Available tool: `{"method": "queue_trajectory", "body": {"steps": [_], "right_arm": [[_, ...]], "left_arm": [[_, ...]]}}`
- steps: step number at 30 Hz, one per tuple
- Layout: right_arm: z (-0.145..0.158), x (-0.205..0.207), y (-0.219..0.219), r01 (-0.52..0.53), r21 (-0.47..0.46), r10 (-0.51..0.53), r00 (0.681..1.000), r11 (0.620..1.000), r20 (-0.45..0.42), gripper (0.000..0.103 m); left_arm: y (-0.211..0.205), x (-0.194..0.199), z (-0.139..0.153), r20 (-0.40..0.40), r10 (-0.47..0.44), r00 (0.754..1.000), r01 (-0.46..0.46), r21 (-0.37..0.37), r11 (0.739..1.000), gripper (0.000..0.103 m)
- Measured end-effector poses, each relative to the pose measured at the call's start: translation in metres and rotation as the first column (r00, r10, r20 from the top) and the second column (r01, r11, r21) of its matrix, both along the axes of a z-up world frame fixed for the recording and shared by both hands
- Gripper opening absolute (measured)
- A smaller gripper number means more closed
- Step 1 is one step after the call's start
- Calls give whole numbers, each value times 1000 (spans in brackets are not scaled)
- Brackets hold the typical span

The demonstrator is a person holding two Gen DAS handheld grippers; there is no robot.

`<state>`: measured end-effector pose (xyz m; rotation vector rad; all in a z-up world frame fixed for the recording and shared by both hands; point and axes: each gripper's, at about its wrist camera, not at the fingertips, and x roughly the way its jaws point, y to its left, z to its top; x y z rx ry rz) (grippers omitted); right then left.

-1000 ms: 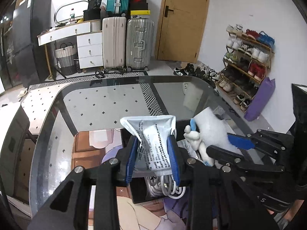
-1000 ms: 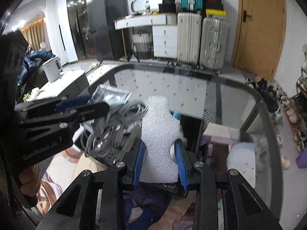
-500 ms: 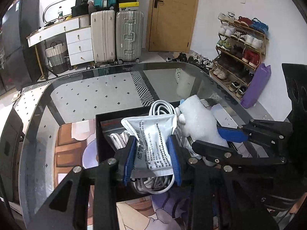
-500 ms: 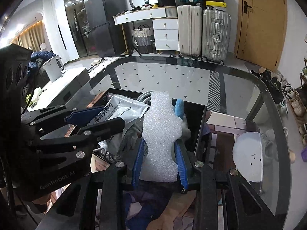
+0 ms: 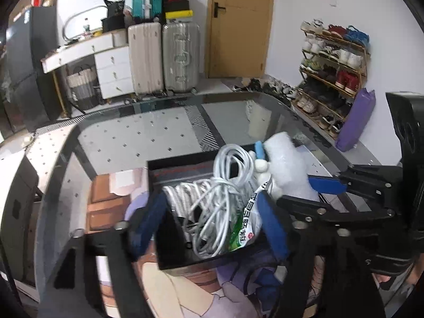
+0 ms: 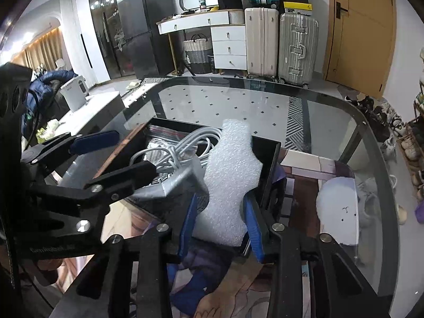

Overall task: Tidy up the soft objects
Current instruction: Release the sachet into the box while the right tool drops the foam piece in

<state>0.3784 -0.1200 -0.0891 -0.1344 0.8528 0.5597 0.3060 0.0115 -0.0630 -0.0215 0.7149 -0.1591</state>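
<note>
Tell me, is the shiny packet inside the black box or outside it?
Inside. The packet lies in the black box against the white cables, between the left gripper's opened jaws.

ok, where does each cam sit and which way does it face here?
Left wrist: on the left gripper, facing forward and down into the black box of white cables; its open blue-padded fingers show, and the right gripper enters from the right.
Right wrist: on the right gripper, same heading, foam piece between its fingers; the left gripper enters from the left.
Shared: box, cables, foam, silver pouch, glass table, suitcases, door.
</note>
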Motion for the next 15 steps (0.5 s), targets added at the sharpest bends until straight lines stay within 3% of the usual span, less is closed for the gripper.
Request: {"method": "queue_trajectory", "body": {"steps": [6,9,15], "right_arm": [[8,-11,-3,-15,20,15,1000,1000,14,57],[12,-15,-4,-15,34,14,1000,999,21,64],[18,-19,-8,-6,54,4,1000,999,26,68]], "left_arm": [[10,-11,11,45,7,999,-6,-22,1000,91],[8,-17,15,64,0,998,1,-14,1000,91],[6,-22,23,86,9,996,-8,-21,1000,97]]}}
